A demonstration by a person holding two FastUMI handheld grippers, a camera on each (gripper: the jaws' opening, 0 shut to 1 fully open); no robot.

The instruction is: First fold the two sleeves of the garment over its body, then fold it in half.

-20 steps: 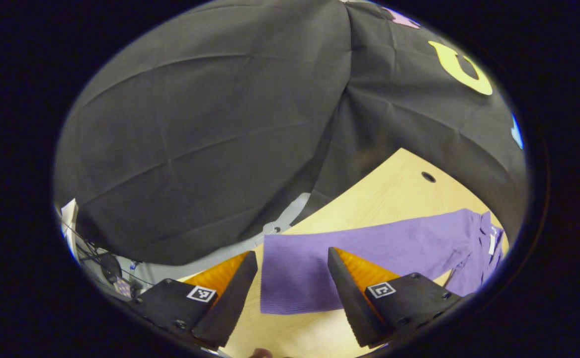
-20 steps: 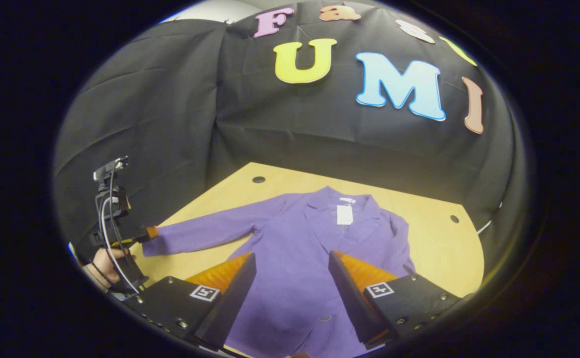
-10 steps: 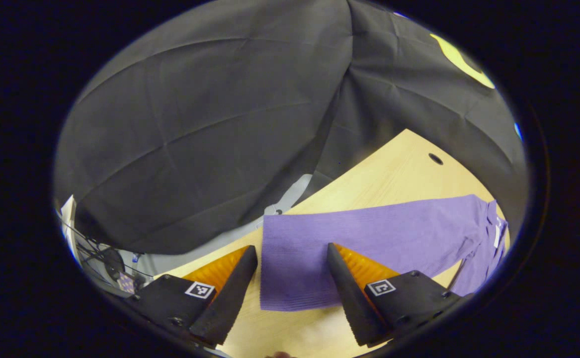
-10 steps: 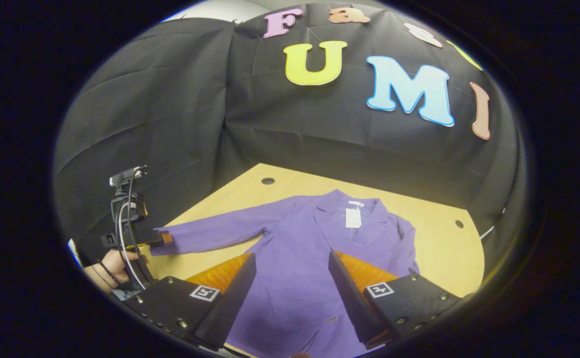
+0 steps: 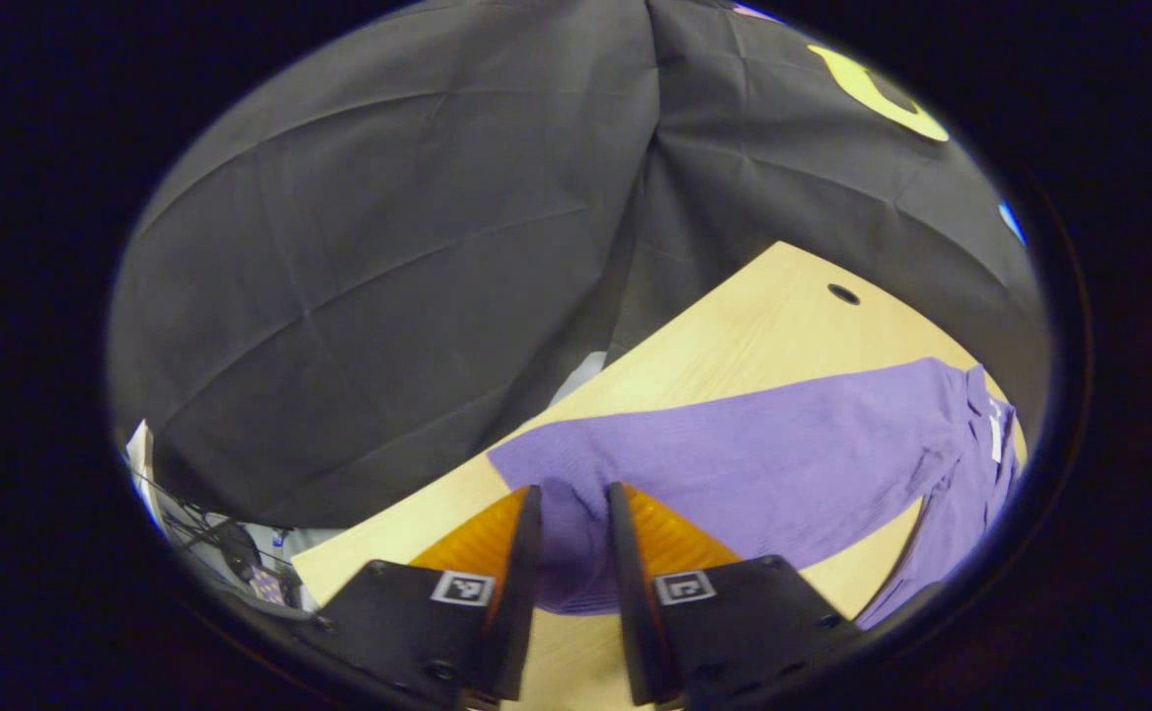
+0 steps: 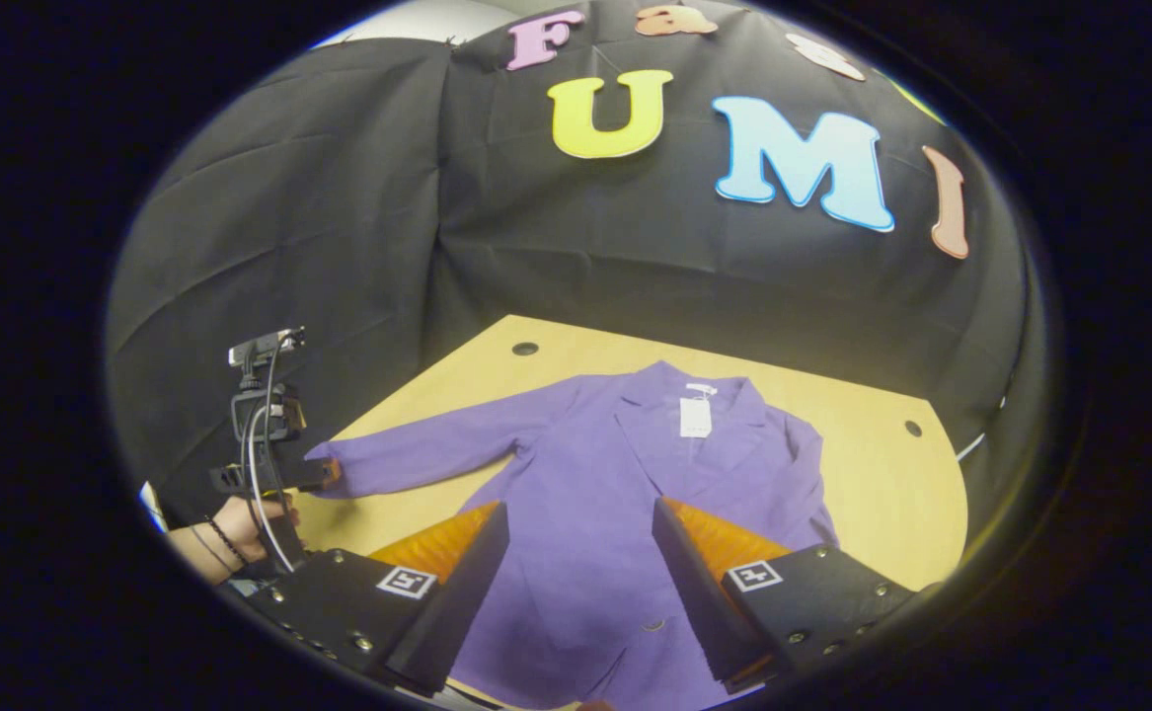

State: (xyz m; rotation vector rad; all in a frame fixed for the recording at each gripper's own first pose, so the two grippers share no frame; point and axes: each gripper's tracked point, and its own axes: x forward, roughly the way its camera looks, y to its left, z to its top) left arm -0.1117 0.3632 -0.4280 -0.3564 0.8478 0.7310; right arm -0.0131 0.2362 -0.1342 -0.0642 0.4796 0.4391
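A purple jacket (image 6: 625, 494) lies face up on the wooden table (image 6: 882, 484), collar toward the booth's wall, with a white tag at the neck. Its left sleeve (image 5: 733, 464) stretches out toward the table's left edge. My left gripper (image 5: 572, 509) is shut on the cuff end of that sleeve, the cloth bunched between both fingers. In the right gripper view the left gripper (image 6: 324, 474) and the hand holding it show at the cuff. My right gripper (image 6: 580, 528) hovers open above the jacket's lower body, nothing between its fingers.
The table has small round cable holes (image 6: 525, 349) near its far corners. Black cloth walls close in the back and left. Cables and gear (image 5: 230, 543) lie beyond the table's left edge. Bare wood (image 6: 891, 464) shows right of the jacket.
My left gripper has closed from open onto the sleeve cuff, and the cuff now bunches between its fingers. The right gripper has barely shifted above the jacket.
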